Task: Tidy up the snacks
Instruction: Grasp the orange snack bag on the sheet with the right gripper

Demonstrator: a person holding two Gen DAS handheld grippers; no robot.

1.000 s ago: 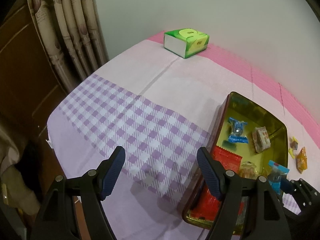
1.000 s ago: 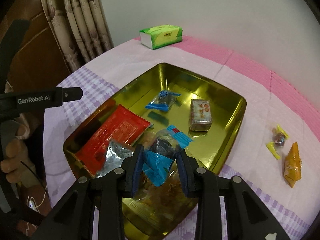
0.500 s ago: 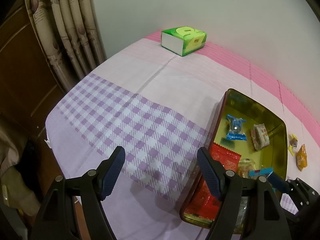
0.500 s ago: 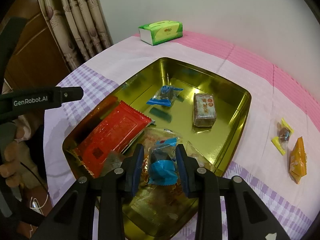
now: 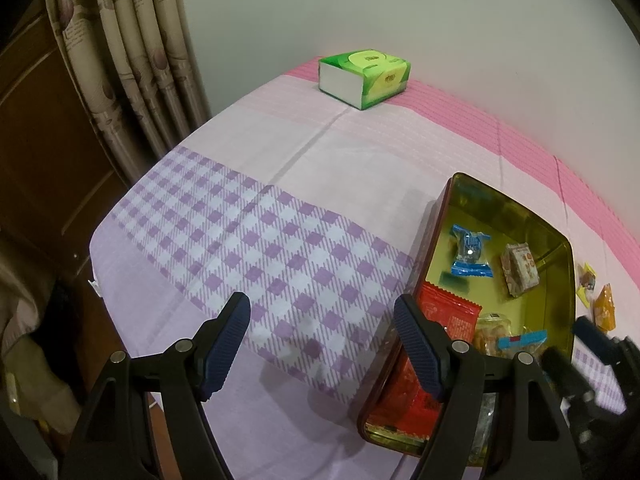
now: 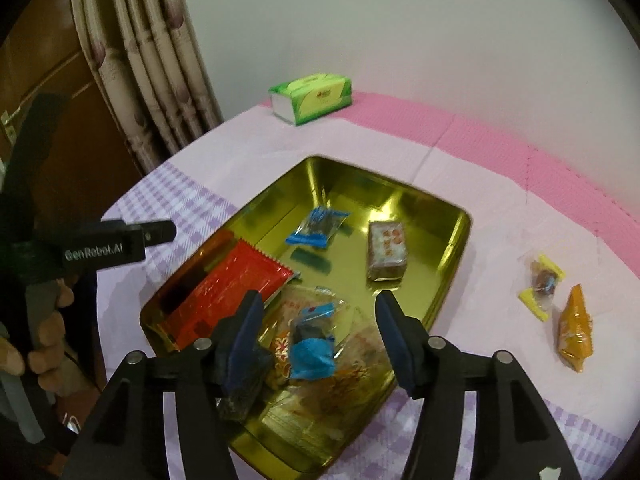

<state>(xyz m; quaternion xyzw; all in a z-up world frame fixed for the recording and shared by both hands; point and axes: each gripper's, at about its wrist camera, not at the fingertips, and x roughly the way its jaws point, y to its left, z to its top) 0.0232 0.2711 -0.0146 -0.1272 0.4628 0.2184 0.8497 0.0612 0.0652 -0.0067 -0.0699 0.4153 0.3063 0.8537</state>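
Note:
A gold tin tray holds a red packet, a blue-ended candy, a small wrapped cake and a clear biscuit bag. A blue-wrapped candy lies on that bag, between the fingers of my right gripper, which is open just above it. On the cloth to the right lie a yellow-ended candy and an orange packet. My left gripper is open and empty over the checked cloth, left of the tray.
A green tissue box stands at the table's far edge by the wall; it also shows in the right wrist view. Curtains and a wooden door hang to the left. The table's left edge drops off near my left gripper.
My right gripper has opened and let the blue-wrapped candy drop onto the biscuit bag in the tray. My left gripper has drifted slightly left and back.

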